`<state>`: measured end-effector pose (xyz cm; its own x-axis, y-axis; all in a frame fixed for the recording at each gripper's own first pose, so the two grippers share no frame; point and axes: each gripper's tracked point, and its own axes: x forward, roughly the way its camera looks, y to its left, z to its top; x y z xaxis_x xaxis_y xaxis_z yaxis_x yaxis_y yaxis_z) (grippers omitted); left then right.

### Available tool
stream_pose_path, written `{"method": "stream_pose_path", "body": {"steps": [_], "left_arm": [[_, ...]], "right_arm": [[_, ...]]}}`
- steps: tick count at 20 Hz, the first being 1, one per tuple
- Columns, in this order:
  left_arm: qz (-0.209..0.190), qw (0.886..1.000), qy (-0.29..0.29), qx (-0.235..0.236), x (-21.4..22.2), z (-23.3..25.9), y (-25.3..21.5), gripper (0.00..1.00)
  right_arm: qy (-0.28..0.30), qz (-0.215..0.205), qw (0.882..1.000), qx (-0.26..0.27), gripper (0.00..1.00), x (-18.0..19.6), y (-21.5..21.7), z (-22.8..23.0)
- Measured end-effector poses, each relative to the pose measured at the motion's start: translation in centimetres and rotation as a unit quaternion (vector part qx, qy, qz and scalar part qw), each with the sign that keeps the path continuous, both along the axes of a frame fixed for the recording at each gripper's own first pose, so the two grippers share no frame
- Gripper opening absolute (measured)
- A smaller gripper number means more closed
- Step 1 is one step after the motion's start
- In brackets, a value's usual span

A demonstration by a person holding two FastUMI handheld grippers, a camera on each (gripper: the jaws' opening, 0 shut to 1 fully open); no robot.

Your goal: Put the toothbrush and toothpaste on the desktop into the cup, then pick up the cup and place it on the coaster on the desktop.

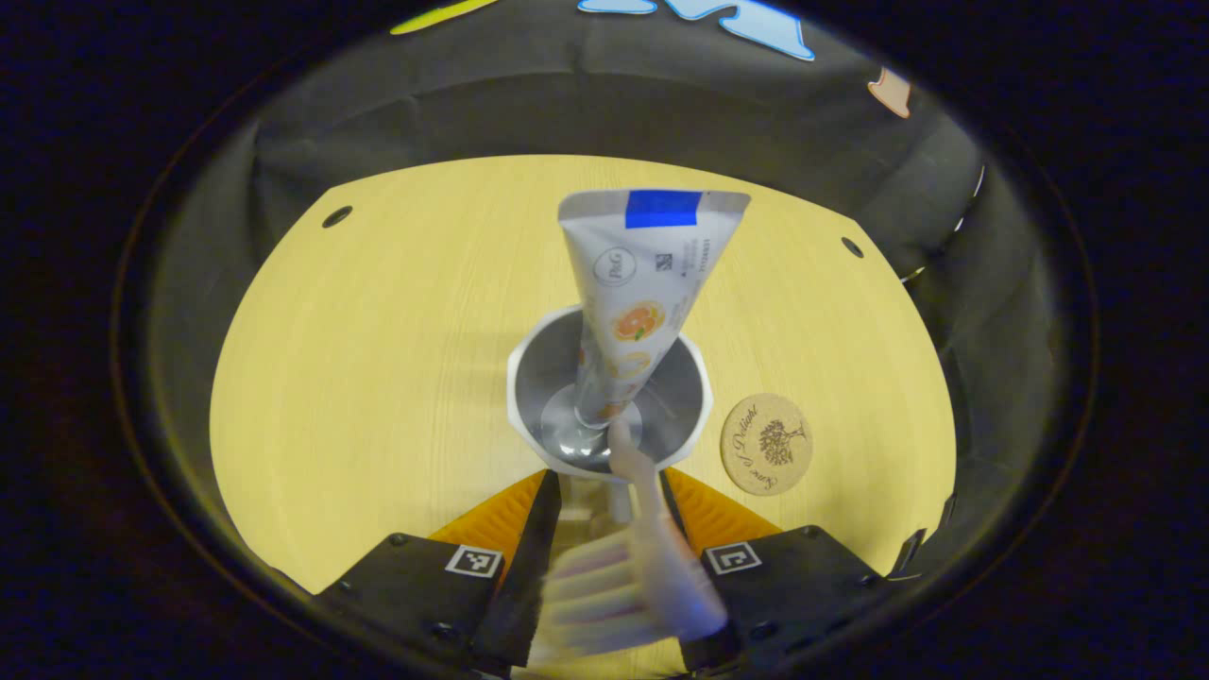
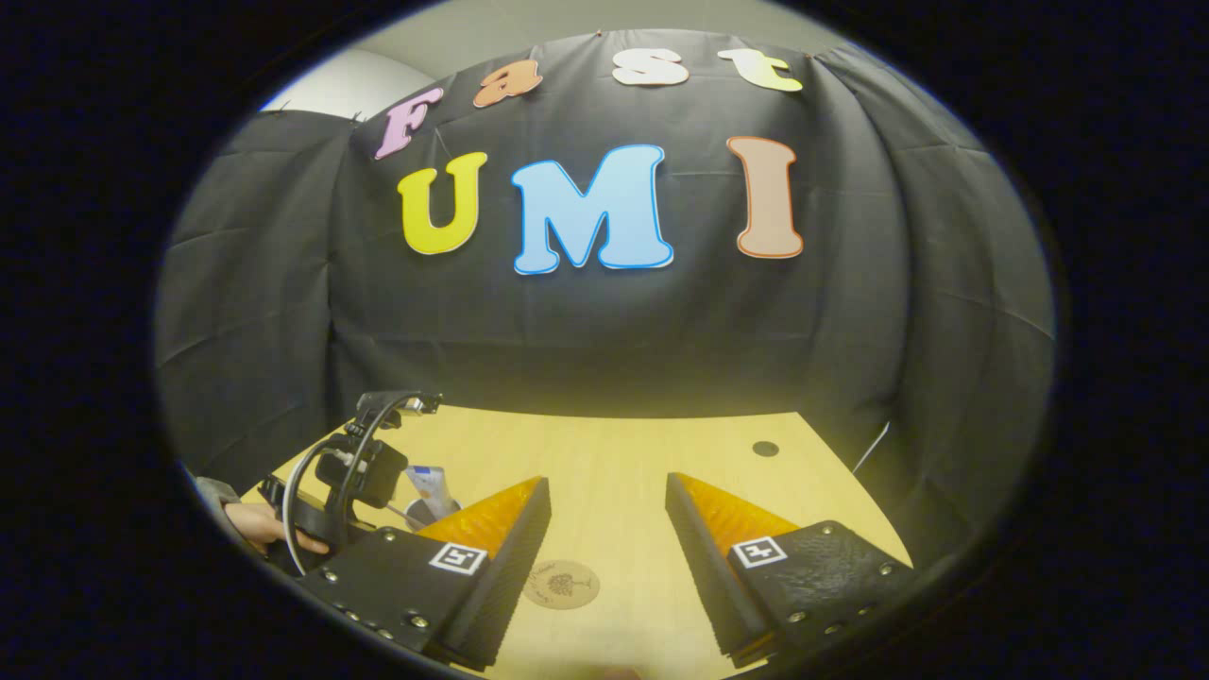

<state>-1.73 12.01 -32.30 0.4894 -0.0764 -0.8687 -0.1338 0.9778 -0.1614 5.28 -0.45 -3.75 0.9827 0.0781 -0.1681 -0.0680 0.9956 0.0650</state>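
A white cup [image 1: 540, 364] with a grey inside stands mid-table just beyond my left gripper [image 1: 606, 472]. The toothpaste tube [image 1: 642, 283] stands in it, cap down, leaning on the far rim. Between the left gripper's parted fingers lies the toothbrush [image 1: 631, 557], blurred, bristles toward the camera and handle end over the cup's near rim. A round cork coaster [image 1: 766, 444] lies to the cup's right. In the right gripper view my right gripper [image 2: 607, 478] hangs open and empty above the table, with the coaster [image 2: 561, 584] below it. At its left are the left gripper [image 2: 364, 467] and the toothpaste [image 2: 427, 482].
The yellow wooden table [image 1: 378, 331] has small dark holes near its far corners [image 1: 336, 216] [image 1: 852, 246]. Black cloth walls close it in at the back and sides. A hand [image 2: 260, 524] holds the left gripper at the table's left.
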Motion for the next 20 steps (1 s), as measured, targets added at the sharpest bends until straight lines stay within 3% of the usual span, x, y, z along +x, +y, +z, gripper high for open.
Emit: {"method": "stream_pose_path", "body": {"steps": [1, 3, 5, 6, 11, 20], "left_arm": [[0.004, 1.0, 0.004, -0.003, -0.2, -0.1, -0.2, 0.61], [0.008, 1.0, 0.012, 0.003, -0.4, -0.5, -0.1, 0.41], [0.013, 1.0, 0.014, 0.012, -0.4, -0.4, 0.3, 0.4], [0.008, 1.0, 0.016, 0.021, -0.5, -0.6, 0.5, 0.35], [0.009, 0.999, 0.003, 0.031, -0.4, -0.4, 0.2, 0.3], [-0.001, 0.999, -0.034, 0.023, -0.6, 0.9, -1.4, 0.31]], "right_arm": [[0.002, -0.002, 1.0, 0.001, 0.8, -0.1, -0.2, -0.1], [0.004, -0.005, 1.0, 0.002, 0.8, -0.6, -0.7, -0.1], [0.005, -0.008, 1.0, -0.001, 0.8, -0.9, -1.1, -0.2], [0.004, -0.008, 1.0, -0.003, 0.8, -1.0, -1.2, -0.3], [0.004, -0.015, 1.0, -0.009, 0.8, -1.7, -1.9, -0.3], [0.004, -0.023, 1.0, -0.008, 0.8, -2.0, -2.9, -0.6]]}}
